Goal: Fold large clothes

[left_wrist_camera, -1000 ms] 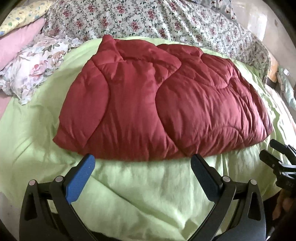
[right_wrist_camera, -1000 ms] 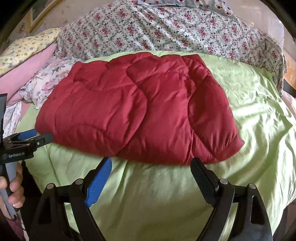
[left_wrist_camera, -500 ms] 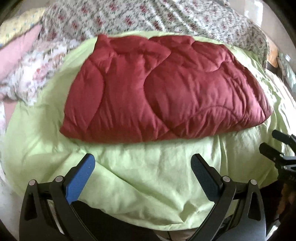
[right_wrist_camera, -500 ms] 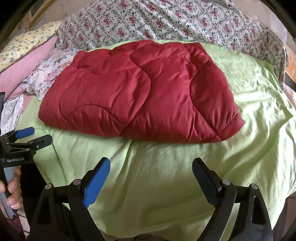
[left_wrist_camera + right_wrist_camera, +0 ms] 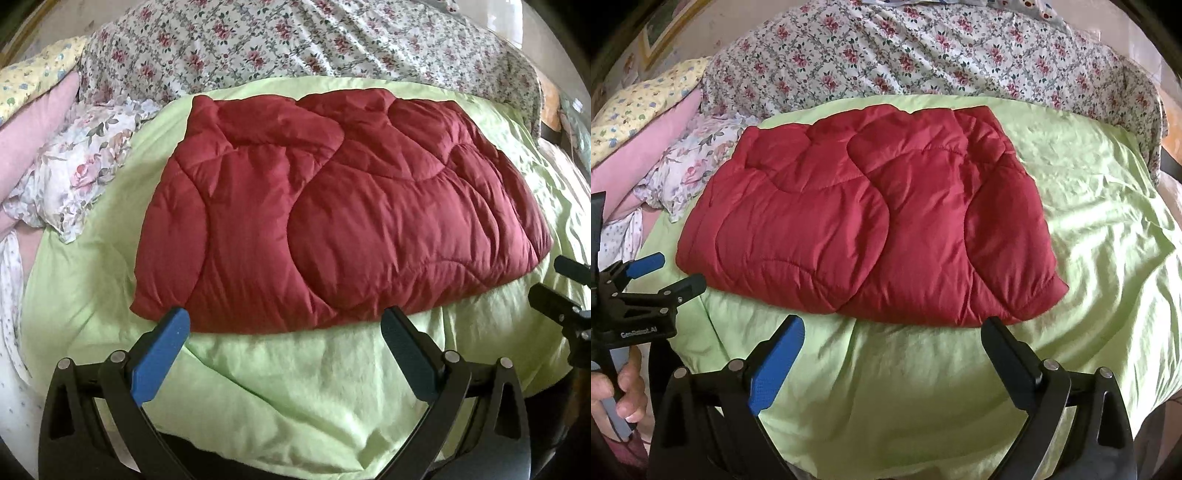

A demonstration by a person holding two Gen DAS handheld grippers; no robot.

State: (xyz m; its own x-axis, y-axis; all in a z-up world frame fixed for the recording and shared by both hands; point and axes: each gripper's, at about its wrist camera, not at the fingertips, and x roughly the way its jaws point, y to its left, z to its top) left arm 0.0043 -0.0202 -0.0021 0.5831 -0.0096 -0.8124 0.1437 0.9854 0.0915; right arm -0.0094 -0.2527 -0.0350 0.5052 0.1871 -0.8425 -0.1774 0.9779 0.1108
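Observation:
A dark red quilted padded garment (image 5: 332,210) lies folded flat on a light green sheet (image 5: 295,387); it also shows in the right wrist view (image 5: 868,229). My left gripper (image 5: 284,325) is open and empty, hovering just in front of the garment's near edge. My right gripper (image 5: 892,332) is open and empty, also just short of the near edge. The left gripper shows at the left edge of the right wrist view (image 5: 661,273), the right gripper at the right edge of the left wrist view (image 5: 561,284).
A floral bedspread (image 5: 923,55) covers the bed behind the green sheet (image 5: 1089,221). Pink and yellow pillows (image 5: 639,122) and a floral cloth (image 5: 74,162) lie at the left. The bed's front edge drops off below the grippers.
Both grippers drew back and rose half a second ago, then came closer to the garment's near edge again. Both stayed open. The garment has not moved.

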